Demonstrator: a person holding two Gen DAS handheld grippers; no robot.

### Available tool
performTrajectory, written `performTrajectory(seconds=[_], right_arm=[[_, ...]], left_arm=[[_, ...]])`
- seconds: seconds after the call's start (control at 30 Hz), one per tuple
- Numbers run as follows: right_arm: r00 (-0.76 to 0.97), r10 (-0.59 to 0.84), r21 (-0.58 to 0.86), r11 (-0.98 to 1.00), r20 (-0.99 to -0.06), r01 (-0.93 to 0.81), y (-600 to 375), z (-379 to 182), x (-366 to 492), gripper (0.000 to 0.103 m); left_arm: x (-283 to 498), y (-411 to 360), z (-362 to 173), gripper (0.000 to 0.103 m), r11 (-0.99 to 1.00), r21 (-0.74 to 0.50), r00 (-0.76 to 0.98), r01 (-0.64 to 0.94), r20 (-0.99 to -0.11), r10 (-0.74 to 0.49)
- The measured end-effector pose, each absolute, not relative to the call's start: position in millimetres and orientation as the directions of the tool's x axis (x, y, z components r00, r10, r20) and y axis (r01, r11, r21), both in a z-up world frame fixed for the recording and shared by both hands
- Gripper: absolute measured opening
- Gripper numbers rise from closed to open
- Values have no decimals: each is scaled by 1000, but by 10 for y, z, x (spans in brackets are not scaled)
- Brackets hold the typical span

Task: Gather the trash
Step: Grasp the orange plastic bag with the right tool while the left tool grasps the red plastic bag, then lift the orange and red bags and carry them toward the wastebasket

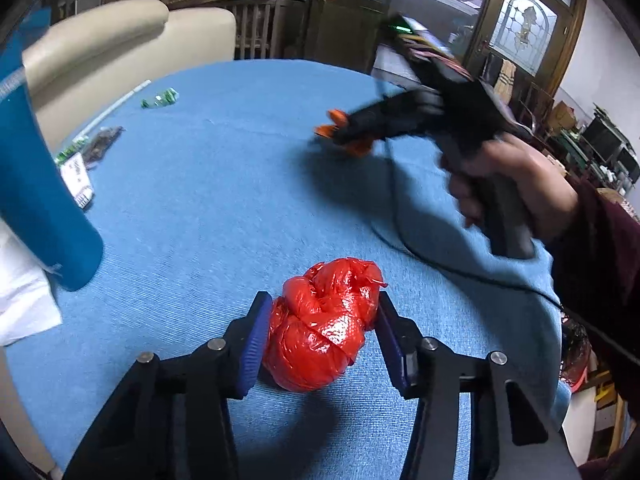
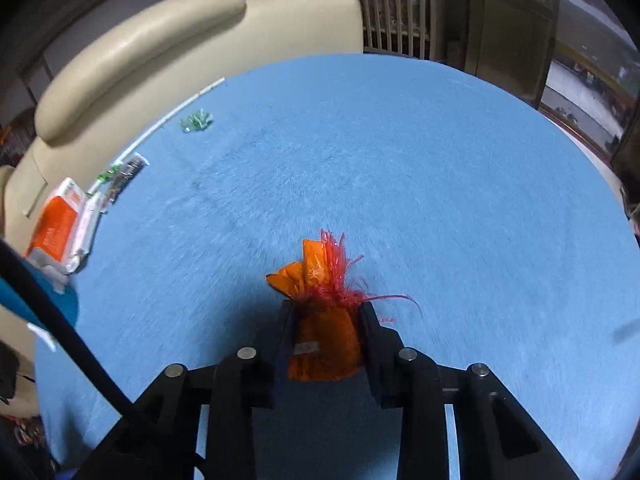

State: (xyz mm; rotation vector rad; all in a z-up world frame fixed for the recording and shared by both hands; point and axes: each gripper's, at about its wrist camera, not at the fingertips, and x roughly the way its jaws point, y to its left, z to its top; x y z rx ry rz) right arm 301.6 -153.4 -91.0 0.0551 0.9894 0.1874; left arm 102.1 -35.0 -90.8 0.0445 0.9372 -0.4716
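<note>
Left claw point(image 1: 318, 332) pads clasp the red bag point(image 1: 322, 324).

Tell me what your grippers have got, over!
Left gripper closed on red plastic bag wad. Right gripper shut on orange wrapper. More scraps at far edge of blue table. Nothing in the way.

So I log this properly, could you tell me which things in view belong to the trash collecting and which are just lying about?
Job:
- red plastic wad, in left gripper
- orange wrapper, in right gripper
- green wrapper
- dark wrapper

Lying about:
- blue tablecloth
- cream sofa
- black cable
</note>
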Motion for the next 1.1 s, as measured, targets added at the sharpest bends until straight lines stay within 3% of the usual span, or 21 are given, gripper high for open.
performTrajectory(seconds=[0.23, 0.63, 1.1], right_arm=[[616, 266, 234, 963, -742, -134, -1885, -437, 1899, 34], [761, 264, 299, 949, -593, -96, -2465, 346, 2, 34], [834, 186, 269, 962, -520, -47, -2703, 724, -1129, 34]], left_arm=[[786, -474, -515, 53, 908, -76, 580, 413, -746, -326], [149, -1048, 288, 53, 864, 94, 706, 494, -623, -336], [-317, -1402, 668, 53, 839, 226, 776, 495, -550, -309]])
